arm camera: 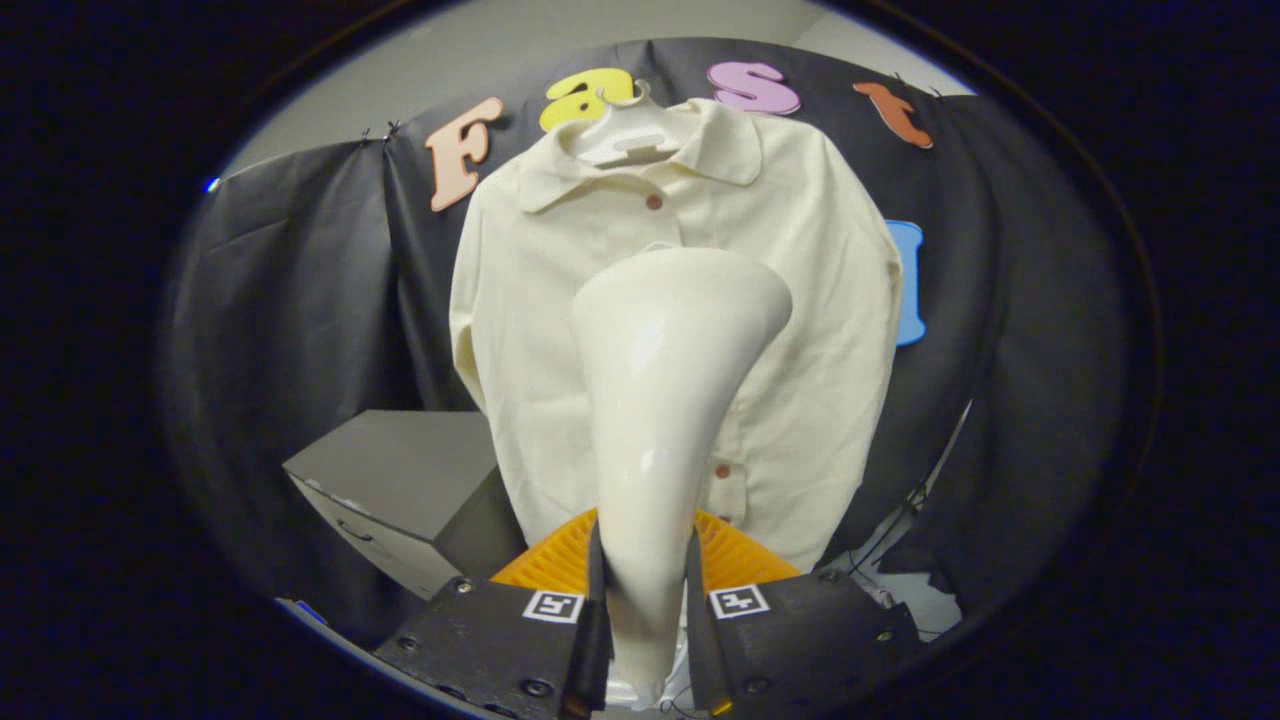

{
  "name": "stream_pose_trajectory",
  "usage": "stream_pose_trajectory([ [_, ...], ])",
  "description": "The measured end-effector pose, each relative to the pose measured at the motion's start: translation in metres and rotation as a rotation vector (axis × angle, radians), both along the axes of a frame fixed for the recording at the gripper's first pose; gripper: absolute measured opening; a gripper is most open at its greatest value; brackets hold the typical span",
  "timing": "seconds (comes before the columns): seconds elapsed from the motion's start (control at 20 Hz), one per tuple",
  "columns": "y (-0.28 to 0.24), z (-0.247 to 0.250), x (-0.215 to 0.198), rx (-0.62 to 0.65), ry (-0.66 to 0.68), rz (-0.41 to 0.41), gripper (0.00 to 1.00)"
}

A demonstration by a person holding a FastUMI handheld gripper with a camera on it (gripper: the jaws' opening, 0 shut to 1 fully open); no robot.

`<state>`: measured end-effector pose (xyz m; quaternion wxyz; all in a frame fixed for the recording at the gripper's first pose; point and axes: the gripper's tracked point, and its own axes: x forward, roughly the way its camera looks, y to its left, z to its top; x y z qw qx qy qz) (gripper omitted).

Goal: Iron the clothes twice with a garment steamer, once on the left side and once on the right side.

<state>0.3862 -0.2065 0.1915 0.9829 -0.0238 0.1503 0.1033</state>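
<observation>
A cream button-up shirt (800,300) hangs on a white hanger (620,135) against the black cloth wall, facing me. My gripper (645,610) is shut on the glossy cream garment steamer (660,400), both fingers pressing its narrow handle. The steamer rises from between the fingers and widens to a flat head held in front of the shirt's chest, near the middle. Whether the head touches the fabric cannot be told. The steamer hides the shirt's centre placket; buttons show above and below it.
A grey box-shaped cabinet (400,470) stands low to the left of the shirt. An orange ribbed piece (735,555) sits just behind the fingers. Black cloth (1010,330) drapes on both sides, with a cable (890,530) low on the right.
</observation>
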Motion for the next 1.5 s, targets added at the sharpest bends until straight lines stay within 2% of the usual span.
stream_pose_trajectory([
  [0.25, -0.030, 0.069, 0.039, 0.032, -0.024, 0.024, 0.31],
  [0.4, -0.050, 0.080, 0.066, 0.054, 0.003, -0.009, 0.31],
  [0.55, -0.056, 0.077, 0.081, 0.078, 0.040, -0.008, 0.32],
  [0.75, -0.069, 0.051, 0.092, 0.115, 0.078, -0.008, 0.33],
  [1.0, -0.079, 0.012, 0.087, 0.172, 0.118, -0.004, 0.33],
  [1.5, -0.094, -0.073, 0.069, 0.162, 0.235, -0.007, 0.33],
])
